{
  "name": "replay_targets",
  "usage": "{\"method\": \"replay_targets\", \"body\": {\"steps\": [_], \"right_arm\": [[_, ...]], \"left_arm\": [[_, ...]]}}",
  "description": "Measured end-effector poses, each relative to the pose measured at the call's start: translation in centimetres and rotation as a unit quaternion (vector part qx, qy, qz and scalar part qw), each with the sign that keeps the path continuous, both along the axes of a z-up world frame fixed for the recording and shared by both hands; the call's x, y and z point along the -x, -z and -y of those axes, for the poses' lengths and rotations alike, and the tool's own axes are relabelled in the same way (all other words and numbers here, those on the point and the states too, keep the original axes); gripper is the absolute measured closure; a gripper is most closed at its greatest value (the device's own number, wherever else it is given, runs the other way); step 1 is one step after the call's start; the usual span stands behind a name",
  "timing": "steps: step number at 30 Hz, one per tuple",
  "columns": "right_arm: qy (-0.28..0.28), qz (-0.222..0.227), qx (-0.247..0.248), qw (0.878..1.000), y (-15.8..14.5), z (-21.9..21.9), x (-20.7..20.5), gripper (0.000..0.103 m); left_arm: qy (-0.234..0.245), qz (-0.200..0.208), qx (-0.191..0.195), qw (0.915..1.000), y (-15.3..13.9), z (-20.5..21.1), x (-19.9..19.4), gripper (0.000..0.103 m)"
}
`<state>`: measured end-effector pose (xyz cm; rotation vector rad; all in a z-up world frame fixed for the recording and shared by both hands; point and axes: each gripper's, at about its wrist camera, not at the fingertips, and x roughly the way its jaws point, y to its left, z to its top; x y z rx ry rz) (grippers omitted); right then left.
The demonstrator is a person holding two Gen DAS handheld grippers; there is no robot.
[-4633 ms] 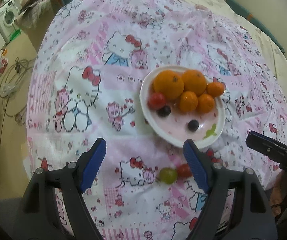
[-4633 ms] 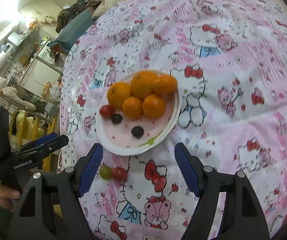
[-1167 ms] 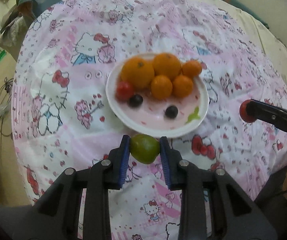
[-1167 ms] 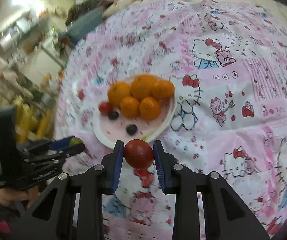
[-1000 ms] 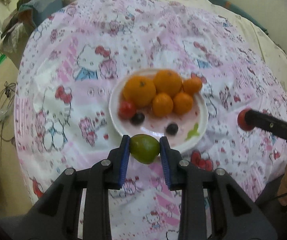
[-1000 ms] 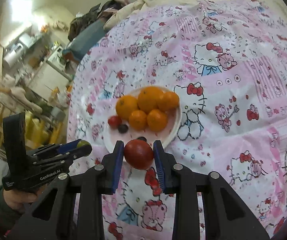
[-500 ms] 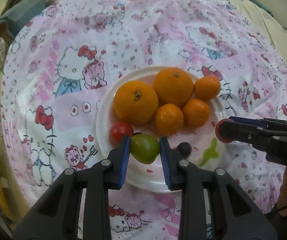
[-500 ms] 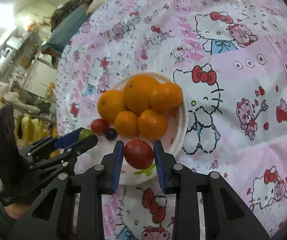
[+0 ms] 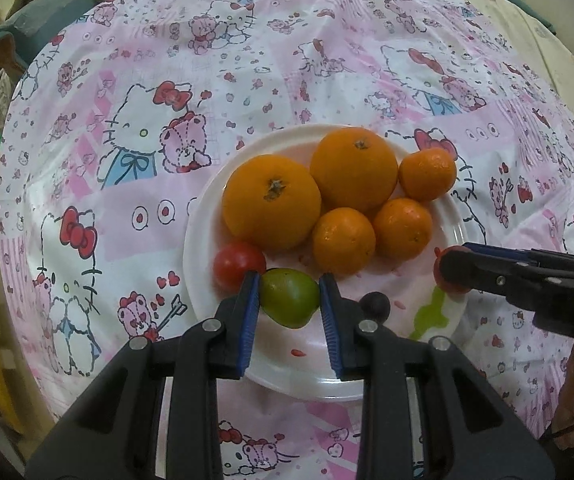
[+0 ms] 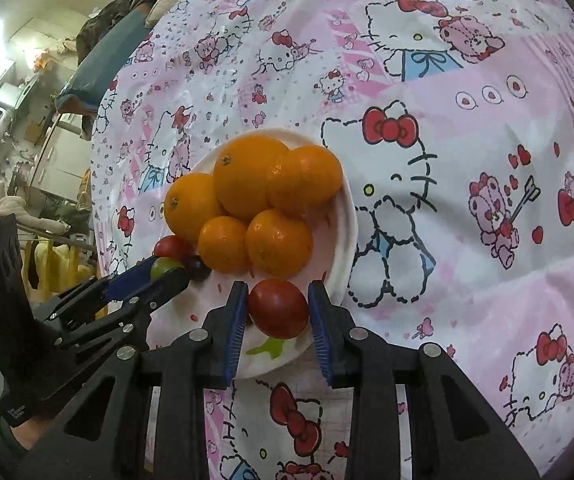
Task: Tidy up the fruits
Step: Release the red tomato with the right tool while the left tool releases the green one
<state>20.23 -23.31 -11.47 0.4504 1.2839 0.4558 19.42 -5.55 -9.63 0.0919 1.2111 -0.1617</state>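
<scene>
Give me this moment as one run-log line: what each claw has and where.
left claw: shut on green tomato, over plate | right claw: opening, red tomato between pads, over plate | oranges: on plate

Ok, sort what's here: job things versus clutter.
Job:
- green tomato in left gripper
- red tomato, right gripper opening around it
- plate
- oranges
- grapes

Clutter:
- tablecloth
- clothes pile
</scene>
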Motion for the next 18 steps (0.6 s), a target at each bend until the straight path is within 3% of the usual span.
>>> {"method": "replay_targets", "body": {"steps": [7, 10, 18], "right_arm": [[0.011, -0.007, -0.009, 1.0, -0.3, 0.5, 0.0, 0.068], [0.017, -0.007, -0.009, 1.0, -0.7, 0.8, 0.0, 0.045], [0.021, 0.013, 0.002, 1.0, -2.0, 1.1, 0.3, 0.039]], "left_arm": [[0.005, 0.005, -0.01, 0.9999, 0.1, 0.3, 0.1, 0.077], [0.004, 0.003, -0.006, 1.0, 0.1, 0.3, 0.1, 0.077], [0.001, -0.001, -0.001, 1.0, 0.1, 0.4, -0.1, 0.074]]}}
